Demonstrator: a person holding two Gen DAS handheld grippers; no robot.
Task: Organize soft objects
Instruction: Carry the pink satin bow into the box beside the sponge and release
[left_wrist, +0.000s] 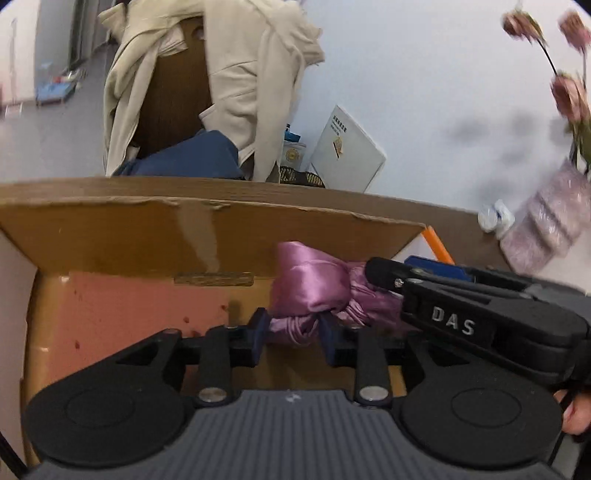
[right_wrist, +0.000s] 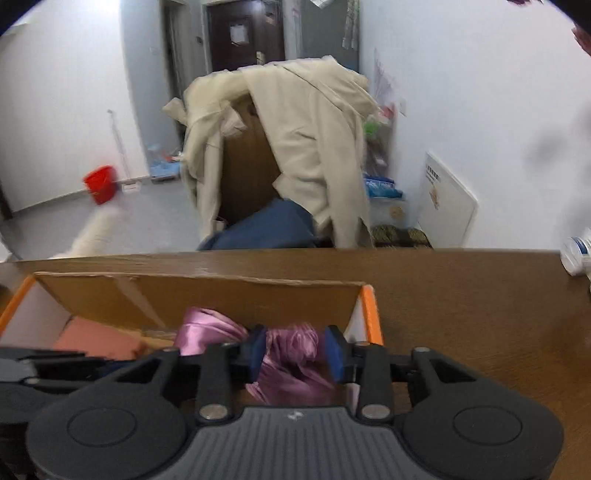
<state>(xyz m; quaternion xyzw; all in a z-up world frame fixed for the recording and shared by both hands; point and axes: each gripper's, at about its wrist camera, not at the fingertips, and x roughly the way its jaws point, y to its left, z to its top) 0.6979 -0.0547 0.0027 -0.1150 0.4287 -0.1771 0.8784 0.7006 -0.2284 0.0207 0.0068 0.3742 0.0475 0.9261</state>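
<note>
- Left claw (left_wrist: 291, 332), jaws narrow, pinches the knotted end of a shiny purple satin cloth (left_wrist: 314, 284) over the open brown cardboard box (left_wrist: 207, 236) on the table.
- Right claw (right_wrist: 297, 350), equally narrow, grips the cloth's other end.
- Step: depositing. Next, I judge, both claws need to open so the cloth drops in.

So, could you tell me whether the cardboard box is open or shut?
Open. The cardboard box has its flap standing up, and the purple cloth and a pink item show inside.

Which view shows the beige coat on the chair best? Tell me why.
The right wrist view: the beige coat sits near centre, shown whole as it drapes over the brown chair back. In the left wrist view the beige coat is pushed to the upper edge, with its top cut off by the frame.
</note>
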